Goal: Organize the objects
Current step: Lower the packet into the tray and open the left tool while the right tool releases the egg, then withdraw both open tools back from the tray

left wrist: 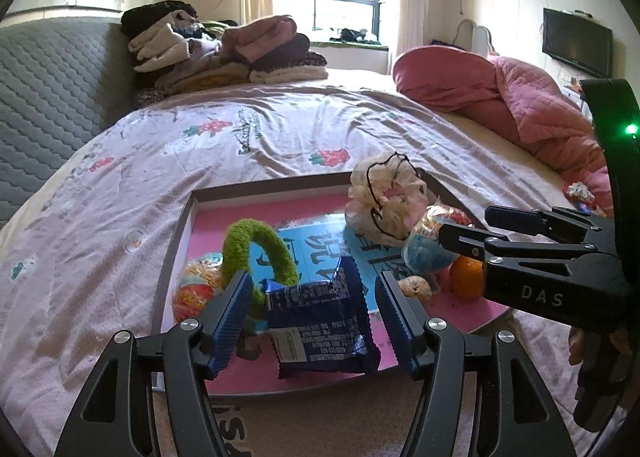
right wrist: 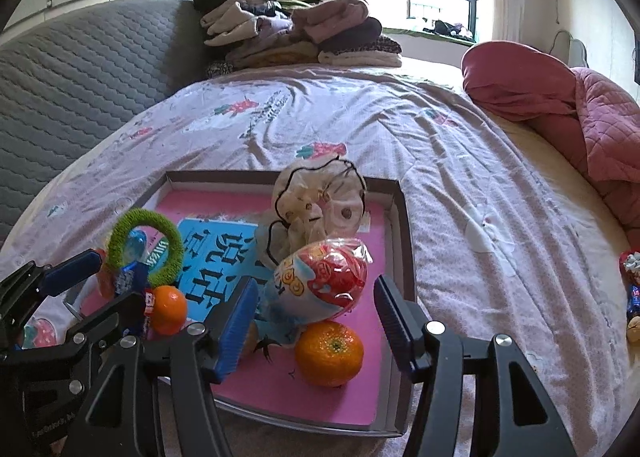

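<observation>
A: What are the two grippers doing?

B: Both hover over the shallow box on the bed. The left gripper has its jaws spread, released. The dark blue snack packet lies in the box between its blue pads, with a gap on each side, so nothing is grasped.

A: And the right one?

B: The right gripper is also spread wide and holds nothing. Between its fingers, further in, a red and white toy egg in a clear wrapper lies on the pink floor of the box, and an orange sits just in front of it, nearer the gripper. No pad touches either.

A: What else is in the box?

B: A fuzzy green ring stands at the left, a second orange is near it, and a bunched pale plastic bag sits toward the far side. In the left view another wrapped toy egg lies at the left edge, beside the ring.

A: Anything outside it?

B: A few wrapped snacks lie on the bed, well apart to the right. Folded clothes are stacked at the far end, and a pink quilt is bundled on the far right.
</observation>
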`<state>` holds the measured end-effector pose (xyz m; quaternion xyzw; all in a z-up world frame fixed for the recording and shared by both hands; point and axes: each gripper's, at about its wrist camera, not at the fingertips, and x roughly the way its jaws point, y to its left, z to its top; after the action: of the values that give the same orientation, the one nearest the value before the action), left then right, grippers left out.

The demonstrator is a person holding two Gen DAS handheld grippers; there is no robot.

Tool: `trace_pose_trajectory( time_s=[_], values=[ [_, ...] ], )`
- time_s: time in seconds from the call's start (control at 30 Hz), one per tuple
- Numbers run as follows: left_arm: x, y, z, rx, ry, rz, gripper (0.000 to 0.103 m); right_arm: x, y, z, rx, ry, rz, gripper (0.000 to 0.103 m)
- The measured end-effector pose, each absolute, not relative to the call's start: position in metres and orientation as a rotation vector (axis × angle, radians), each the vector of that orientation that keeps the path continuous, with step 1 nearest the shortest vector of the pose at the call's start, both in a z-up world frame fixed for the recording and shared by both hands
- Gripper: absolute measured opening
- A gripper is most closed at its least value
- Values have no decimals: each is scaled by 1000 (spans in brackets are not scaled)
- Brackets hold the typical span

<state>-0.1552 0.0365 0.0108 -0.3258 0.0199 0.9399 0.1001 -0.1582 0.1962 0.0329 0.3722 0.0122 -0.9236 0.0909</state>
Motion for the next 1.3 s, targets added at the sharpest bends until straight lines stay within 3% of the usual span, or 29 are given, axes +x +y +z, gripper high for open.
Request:
trace_pose_trajectory(
  time_s=[0.5, 0.6, 0.83, 1.3],
  values=[
    [-150, 28, 28, -942, 21, 2814, 67, -146, 195, 52, 1015, -18, -2752, 64],
    [-147, 26, 32, -926, 11, 2819, 74, -143, 196, 55, 997, -26, -2756, 64],
    [-139, 22, 44, -898, -7, 2832, 77, -127, 194, 72, 921, -45, -2770, 64],
    [-107, 10, 50, -904, -20, 2900, 77, -79, 185, 93, 806, -7, -2791, 65]
  ],
)
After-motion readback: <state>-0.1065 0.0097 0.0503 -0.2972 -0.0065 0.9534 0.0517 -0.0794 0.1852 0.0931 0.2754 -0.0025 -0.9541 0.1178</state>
